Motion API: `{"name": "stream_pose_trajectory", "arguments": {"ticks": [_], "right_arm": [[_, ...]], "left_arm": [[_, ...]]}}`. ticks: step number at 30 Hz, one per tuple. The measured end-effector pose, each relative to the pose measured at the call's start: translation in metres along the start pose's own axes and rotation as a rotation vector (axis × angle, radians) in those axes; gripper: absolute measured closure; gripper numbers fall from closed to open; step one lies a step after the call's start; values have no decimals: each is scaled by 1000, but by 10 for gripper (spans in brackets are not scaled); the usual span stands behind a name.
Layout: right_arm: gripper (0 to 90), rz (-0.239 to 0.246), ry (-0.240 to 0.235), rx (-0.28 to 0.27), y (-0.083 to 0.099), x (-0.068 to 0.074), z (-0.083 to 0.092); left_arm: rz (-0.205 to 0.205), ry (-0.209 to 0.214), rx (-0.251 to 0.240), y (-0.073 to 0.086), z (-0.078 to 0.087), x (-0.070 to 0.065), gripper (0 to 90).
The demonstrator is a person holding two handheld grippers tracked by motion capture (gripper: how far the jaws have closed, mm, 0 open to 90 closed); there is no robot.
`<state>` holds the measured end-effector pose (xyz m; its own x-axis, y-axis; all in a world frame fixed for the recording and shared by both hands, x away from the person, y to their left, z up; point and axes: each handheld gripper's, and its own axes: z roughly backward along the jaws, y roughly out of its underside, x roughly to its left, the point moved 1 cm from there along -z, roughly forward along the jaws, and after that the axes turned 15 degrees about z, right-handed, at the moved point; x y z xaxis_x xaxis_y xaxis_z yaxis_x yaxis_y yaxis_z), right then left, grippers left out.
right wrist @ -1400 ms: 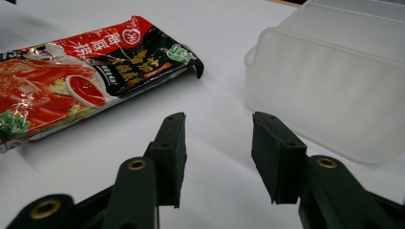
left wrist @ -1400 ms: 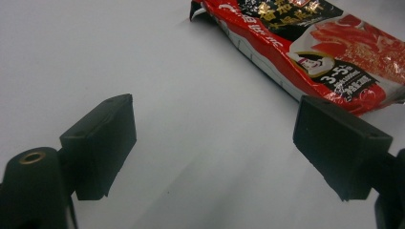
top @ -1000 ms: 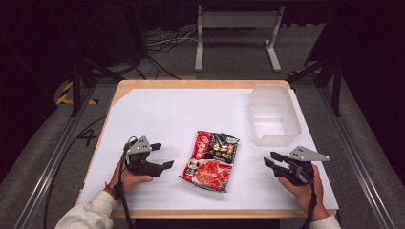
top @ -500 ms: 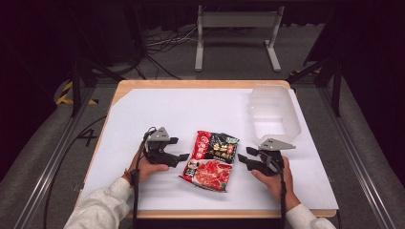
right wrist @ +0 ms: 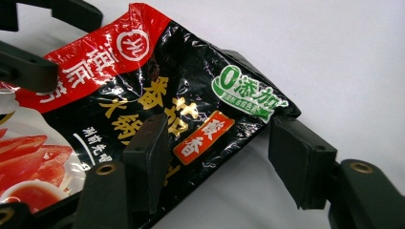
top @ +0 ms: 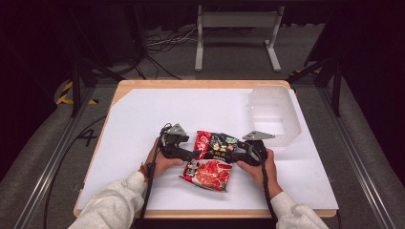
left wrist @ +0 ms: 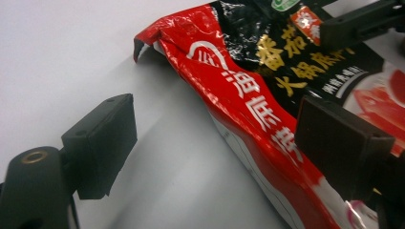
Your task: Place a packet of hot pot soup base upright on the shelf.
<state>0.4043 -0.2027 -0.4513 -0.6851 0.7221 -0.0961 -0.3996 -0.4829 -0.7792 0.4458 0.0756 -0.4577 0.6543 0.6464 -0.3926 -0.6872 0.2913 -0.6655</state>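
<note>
Red-and-black food packet point(top: 212, 157) lies flat near centre of the white tabletop point(top: 143, 119). Left gripper point(left wrist: 215, 143) and right gripper point(right wrist: 217, 157) straddle its opposite edges, jaws apart, not clamped.

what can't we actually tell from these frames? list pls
- Packet underside: faces the table, all views.
- Left gripper, its own view: packet's lower end runs off the bottom edge; one jaw covers part of the print.
- Right gripper, its own view: packet's left part is cut by the frame edge.
- Clear container, high view: too pale to tell if anything is inside.
</note>
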Motion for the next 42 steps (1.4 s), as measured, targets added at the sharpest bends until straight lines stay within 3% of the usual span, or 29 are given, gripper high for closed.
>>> {"name": "stream_pose_trajectory", "arguments": {"ticks": [3, 7, 9, 11, 14, 15, 16, 17, 19, 21, 26, 32, 35, 36, 38, 42], "right_arm": [[381, 9, 3, 9, -2, 0, -2], [364, -29, -5, 23, -3, -1, -5], [289, -54, 18, 36, -2, -4, -6], [309, -76, 9, 36, -1, -5, -5], [372, -69, -8, 35, -2, -4, -6], [438, -64, -39, 24, -3, -3, -7], [448, -62, -47, 23, -3, -2, -8], [479, -64, -52, 23, -3, -2, -8], [538, -94, -59, 12, -3, -3, -8], [596, -137, -75, 0, -2, -4, -8], [677, -143, -75, -41, -1, -6, -2], [706, -119, -70, -99, -7, -4, 10], [725, -88, -55, -138, -14, 0, 24], [743, -65, -46, -178, -20, 4, 35], [752, -56, -44, -197, -23, 5, 41], [787, -17, -29, -269, -32, 14, 60]], "left_arm": [[23, 5, 18, -2, -8, 0, 156], [43, -15, 11, -6, -12, -1, 160], [44, -34, 13, -8, -13, -3, 158], [42, -38, 13, -7, -14, -4, 157], [42, -27, 6, -7, -15, -5, 180], [32, -5, 10, -7, -14, -6, 237], [36, 40, 14, -6, -15, -7, 328], [29, 26, 10, -5, -16, -8, 423], [45, 22, -3, -6, -15, -7, 519], [74, 36, -9, -6, -14, -4, 581], [70, 44, -30, -6, -9, -5, 636], [38, 55, -100, -8, 7, -11, 696], [-1, 53, -174, -8, 22, -22, 715], [-16, 55, -213, -8, 30, -27, 738], [-23, 58, -230, -8, 35, -30, 746], [-78, 62, -306, -6, 56, -43, 770]]}}
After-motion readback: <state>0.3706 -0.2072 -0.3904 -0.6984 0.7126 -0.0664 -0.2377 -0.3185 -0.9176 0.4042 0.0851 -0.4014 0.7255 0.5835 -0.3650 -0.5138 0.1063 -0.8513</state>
